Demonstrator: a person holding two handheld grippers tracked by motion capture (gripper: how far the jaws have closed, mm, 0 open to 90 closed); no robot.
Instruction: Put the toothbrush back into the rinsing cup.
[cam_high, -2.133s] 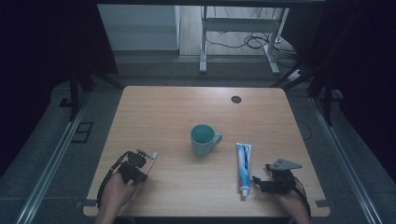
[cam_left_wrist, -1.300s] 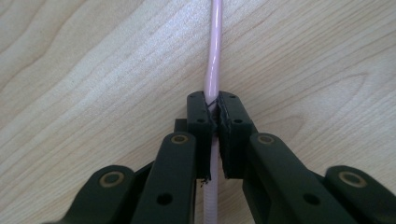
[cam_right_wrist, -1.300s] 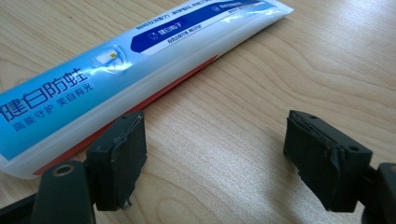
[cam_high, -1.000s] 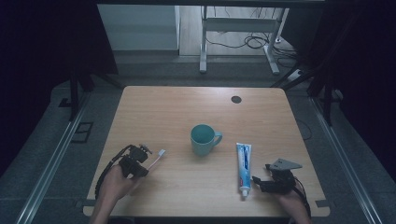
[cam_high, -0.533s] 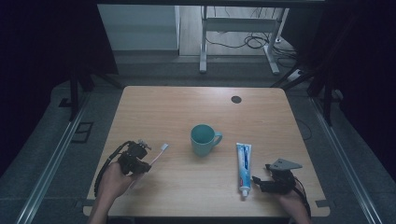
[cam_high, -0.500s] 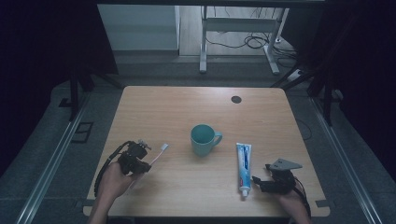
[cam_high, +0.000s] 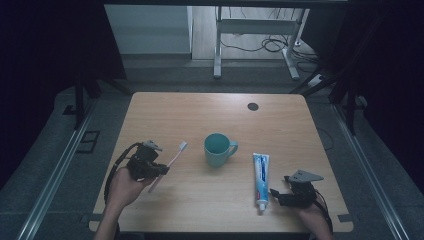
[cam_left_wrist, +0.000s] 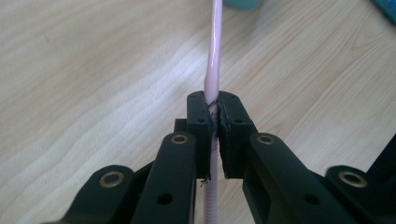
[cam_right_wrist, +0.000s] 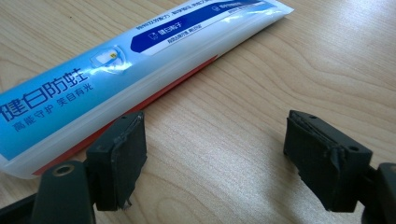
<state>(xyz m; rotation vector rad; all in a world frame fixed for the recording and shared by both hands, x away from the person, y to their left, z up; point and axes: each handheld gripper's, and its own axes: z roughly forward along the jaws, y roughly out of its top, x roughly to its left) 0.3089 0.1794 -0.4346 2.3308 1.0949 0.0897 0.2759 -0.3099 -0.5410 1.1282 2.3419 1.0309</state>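
At the left of the tabletop (cam_high: 280, 125), the left gripper (cam_high: 159, 170) is clamped on a pink toothbrush (cam_high: 169, 165), held in the person's left hand (cam_high: 122, 187). In the high view the brush runs on a slant, its white head up and to the right toward the mug, its handle end down and to the left beyond the gripper. In the left gripper view the jaws pinch the thin pink toothbrush (cam_left_wrist: 214, 70) part-way along its handle, with the pads tight on both sides; the shaft runs straight up out of the left gripper (cam_left_wrist: 215, 121) and a short ribbed piece shows below them. Whether the brush touches the wood cannot be told.

Near the middle stands a teal mug (cam_high: 217, 149), upright, handle to the right, apart from the brush head.

Right of the mug lies a toothpaste tube (cam_high: 260, 179), flat on the wood, cap end toward the person.

Just right of the tube's cap end sits the right gripper (cam_high: 274, 193). In the right gripper view the right gripper (cam_right_wrist: 212, 154) stands with its jaws wide apart and only bare wood between them; the tube (cam_right_wrist: 116, 70) lies just beside the left-hand jaw, outside the gap.

A small dark disc (cam_high: 253, 106) sits at the far edge.
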